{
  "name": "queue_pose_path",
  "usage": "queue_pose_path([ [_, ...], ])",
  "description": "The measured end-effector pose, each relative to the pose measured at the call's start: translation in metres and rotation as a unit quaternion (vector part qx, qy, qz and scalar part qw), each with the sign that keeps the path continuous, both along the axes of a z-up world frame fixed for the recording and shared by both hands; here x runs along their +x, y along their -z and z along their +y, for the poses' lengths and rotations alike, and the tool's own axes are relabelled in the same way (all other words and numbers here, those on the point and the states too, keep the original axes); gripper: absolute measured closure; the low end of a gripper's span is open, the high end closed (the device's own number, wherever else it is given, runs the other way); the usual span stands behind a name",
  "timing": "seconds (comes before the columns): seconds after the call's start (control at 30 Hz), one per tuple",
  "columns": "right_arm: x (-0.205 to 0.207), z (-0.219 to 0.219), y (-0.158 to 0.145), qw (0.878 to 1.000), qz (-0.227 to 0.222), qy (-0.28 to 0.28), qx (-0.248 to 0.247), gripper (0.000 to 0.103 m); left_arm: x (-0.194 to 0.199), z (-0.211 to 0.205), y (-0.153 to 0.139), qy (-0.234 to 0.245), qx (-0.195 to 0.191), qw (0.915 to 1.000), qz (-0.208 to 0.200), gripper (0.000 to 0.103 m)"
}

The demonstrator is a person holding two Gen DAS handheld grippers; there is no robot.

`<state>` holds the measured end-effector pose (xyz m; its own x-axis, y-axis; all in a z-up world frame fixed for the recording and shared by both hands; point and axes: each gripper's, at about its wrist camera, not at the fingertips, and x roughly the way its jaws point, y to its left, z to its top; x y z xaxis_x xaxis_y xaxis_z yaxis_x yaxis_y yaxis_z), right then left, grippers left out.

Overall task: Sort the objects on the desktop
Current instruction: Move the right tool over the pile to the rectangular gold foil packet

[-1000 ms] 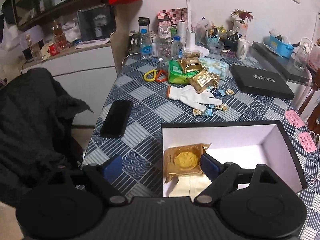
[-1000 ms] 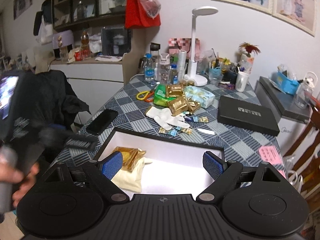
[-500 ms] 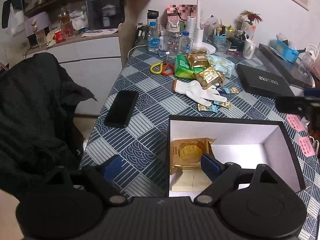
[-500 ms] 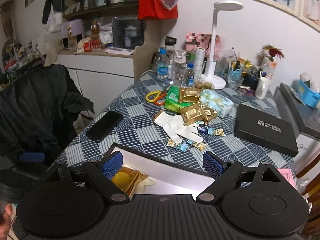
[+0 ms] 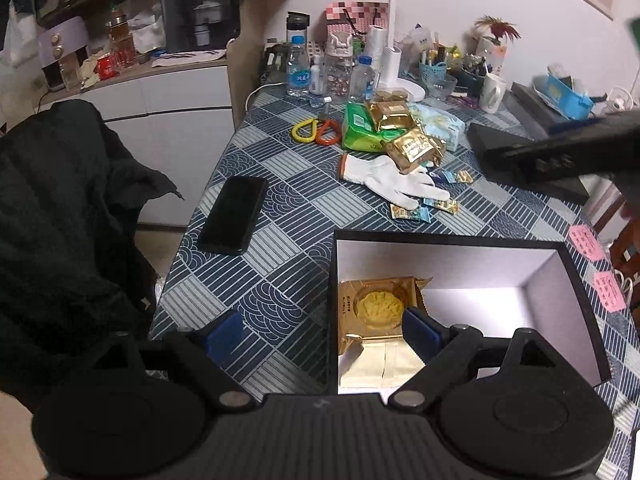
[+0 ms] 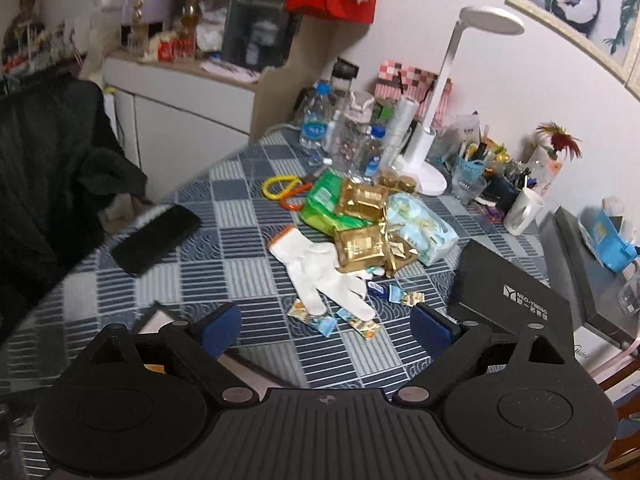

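Gold foil is catching the light in two places: one gold packet (image 5: 376, 306) is lying inside an open black box (image 5: 576, 280) with a white lining, resting on top of a cream paper piece (image 5: 384, 364), while more gold packets (image 6: 362, 244) are sitting in a heap further back on the blue patterned surface (image 5: 288, 248). The left gripper (image 5: 320, 334) is hovering low at the box's left wall, its fingers spread wide and holding nothing, one blue pad (image 5: 418, 330) reaching over the packet in the box without clearly touching it. The right gripper (image 6: 326, 330) is hanging above the surface beyond the box, fingers also wide and empty, pointing toward a white glove (image 6: 320, 276) and several small candy wrappers (image 6: 354, 322) scattered just beside it. A green packet (image 6: 324, 208), a pale blue tissue pack (image 6: 420, 232), yellow and orange loops (image 6: 284, 190), a black phone (image 5: 234, 214) and a flat black lid (image 6: 508, 300) are also lying around. Judging by this, the sorting is partway along, with the box holding one packet and much remaining loose. The right gripper seems to be lining up on the clutter; a pickup there would call for lowering over one item, perhaps the glove or a packet, and closing gently, since the foil and wrappers look slippery and thin.
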<state>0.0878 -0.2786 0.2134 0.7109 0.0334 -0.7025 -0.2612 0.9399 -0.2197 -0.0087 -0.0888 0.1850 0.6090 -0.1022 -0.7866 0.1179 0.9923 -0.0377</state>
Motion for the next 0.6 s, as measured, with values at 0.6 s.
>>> queue_pose_path([
  [0.6, 0.077, 0.010, 0.041, 0.999, 0.033, -0.002, -0.027, 0.010, 0.014, -0.010, 0.011, 0.034, -0.031, 0.9987, 0.025, 0.000],
])
